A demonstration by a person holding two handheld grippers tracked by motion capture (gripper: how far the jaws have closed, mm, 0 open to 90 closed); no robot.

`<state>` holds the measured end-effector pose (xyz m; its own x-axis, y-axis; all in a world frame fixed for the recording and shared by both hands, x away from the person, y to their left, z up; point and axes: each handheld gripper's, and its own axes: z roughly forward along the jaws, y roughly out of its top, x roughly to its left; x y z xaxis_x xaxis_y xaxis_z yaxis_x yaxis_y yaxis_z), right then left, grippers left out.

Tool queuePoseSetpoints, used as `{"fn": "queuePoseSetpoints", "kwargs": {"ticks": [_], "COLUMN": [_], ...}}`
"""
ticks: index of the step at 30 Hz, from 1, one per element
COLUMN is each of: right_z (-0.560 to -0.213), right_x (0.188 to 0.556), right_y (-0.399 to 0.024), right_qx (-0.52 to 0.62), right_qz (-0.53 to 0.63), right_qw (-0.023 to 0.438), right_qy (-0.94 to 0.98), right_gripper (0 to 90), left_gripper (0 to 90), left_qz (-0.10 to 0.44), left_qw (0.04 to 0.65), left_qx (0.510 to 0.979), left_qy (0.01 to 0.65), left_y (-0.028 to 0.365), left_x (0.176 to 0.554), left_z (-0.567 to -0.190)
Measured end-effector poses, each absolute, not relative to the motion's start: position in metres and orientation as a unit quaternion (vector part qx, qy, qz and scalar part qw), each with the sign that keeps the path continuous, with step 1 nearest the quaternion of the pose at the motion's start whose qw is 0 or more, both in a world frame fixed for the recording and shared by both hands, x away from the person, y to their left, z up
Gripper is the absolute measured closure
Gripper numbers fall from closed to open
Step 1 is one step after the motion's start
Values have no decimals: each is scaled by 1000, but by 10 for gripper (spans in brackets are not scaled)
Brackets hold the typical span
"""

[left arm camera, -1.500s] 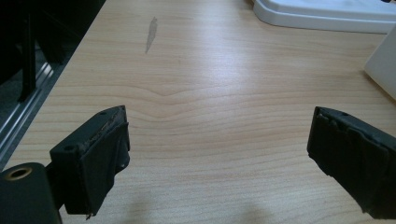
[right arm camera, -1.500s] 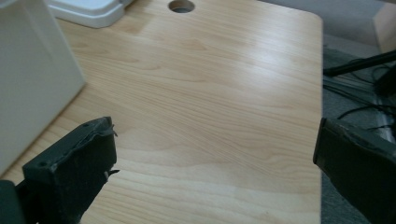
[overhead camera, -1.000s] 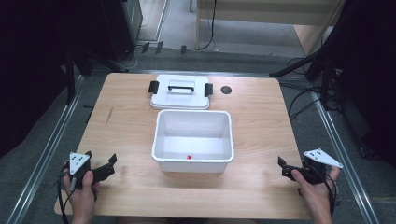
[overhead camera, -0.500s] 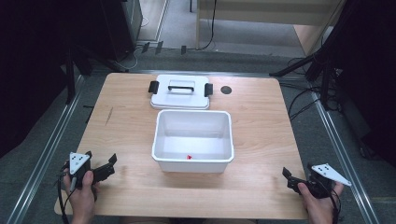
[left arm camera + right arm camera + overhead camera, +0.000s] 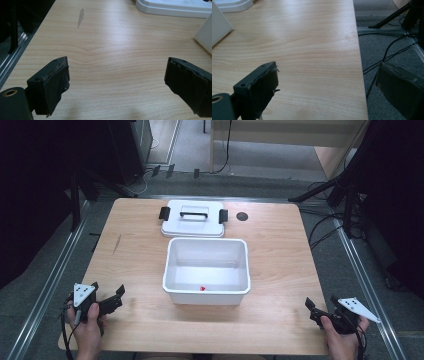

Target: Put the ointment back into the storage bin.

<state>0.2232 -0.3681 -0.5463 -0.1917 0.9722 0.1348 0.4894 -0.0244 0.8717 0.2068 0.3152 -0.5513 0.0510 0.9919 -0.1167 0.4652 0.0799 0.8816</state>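
Small red speck (image 5: 202,288) in white bin (image 5: 206,296), unidentifiable.

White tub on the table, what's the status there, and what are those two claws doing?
Left gripper open, right gripper open, jaws just been closing, nothing between. White tub uncovered, lid lying behind it. Nothing in the way.

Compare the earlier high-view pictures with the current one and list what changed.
The right gripper moved down the high view, toward the table's near right corner. Its jaws have just been closing a little, with nothing between them; they remain open. The left gripper stayed put, open and empty. The bin and the lid behind it did not move.
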Motion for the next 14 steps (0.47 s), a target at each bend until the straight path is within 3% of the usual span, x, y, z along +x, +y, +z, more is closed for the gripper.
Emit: {"fn": "queuePoseSetpoints", "kwargs": {"ticks": [14], "right_z": [-546], "right_x": [225], "right_y": [-370], "right_qx": [581], "right_qz": [430], "right_qw": [271], "right_qy": [635], "right_gripper": [135], "left_gripper": [62], "left_qz": [319], "left_qw": [410], "left_qx": [600], "left_qy": [609], "left_y": [315], "left_x": [207], "left_z": [-551]}}
